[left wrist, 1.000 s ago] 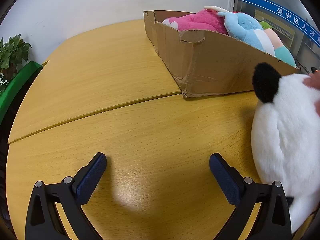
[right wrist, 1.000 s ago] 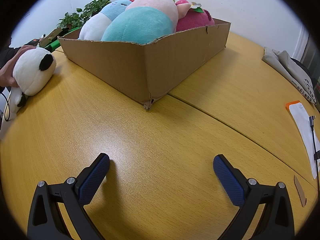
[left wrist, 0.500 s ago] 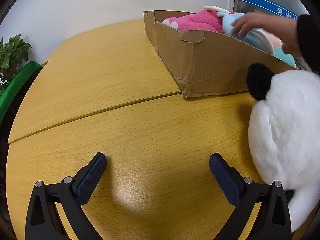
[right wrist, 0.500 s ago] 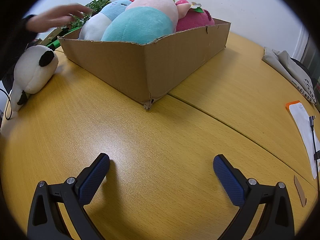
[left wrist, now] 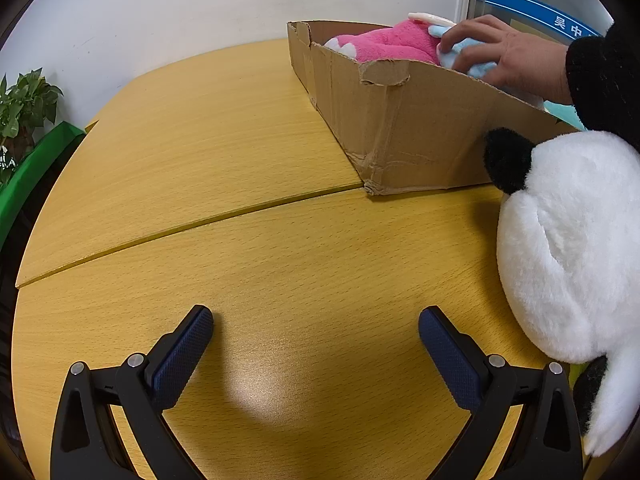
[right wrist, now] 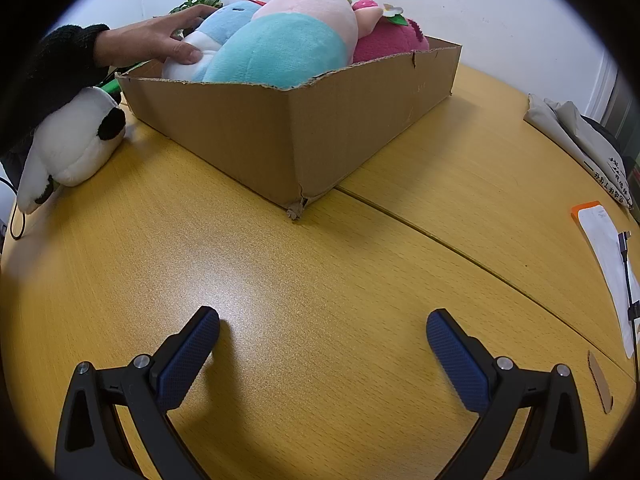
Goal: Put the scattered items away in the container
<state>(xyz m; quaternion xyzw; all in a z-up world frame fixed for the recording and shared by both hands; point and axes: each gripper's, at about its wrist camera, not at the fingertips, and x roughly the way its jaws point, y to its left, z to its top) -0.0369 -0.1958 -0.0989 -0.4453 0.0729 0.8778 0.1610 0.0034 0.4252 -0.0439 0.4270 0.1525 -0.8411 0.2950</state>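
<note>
A cardboard box (left wrist: 404,136) (right wrist: 256,128) stands on the wooden table, filled with plush toys: a pink one (left wrist: 388,42), a light blue one (right wrist: 276,50) and a dark pink one (right wrist: 390,38). A white and black panda plush (left wrist: 568,248) (right wrist: 76,144) lies on the table beside the box. A person's hand (left wrist: 504,54) (right wrist: 160,42) in a black sleeve rests on the plush toys in the box. My left gripper (left wrist: 316,338) is open over bare table, left of the panda. My right gripper (right wrist: 323,338) is open and holds nothing, in front of the box corner.
A potted plant (left wrist: 22,108) and a green edge sit at the table's far left. Folded fabric (right wrist: 580,144), a white paper with an orange edge (right wrist: 604,248) and a cable lie at the right. A seam crosses the tabletop (left wrist: 192,224).
The person's hand left the panda plush and reached into the box, where it now rests on the light blue plush. Neither gripper has moved.
</note>
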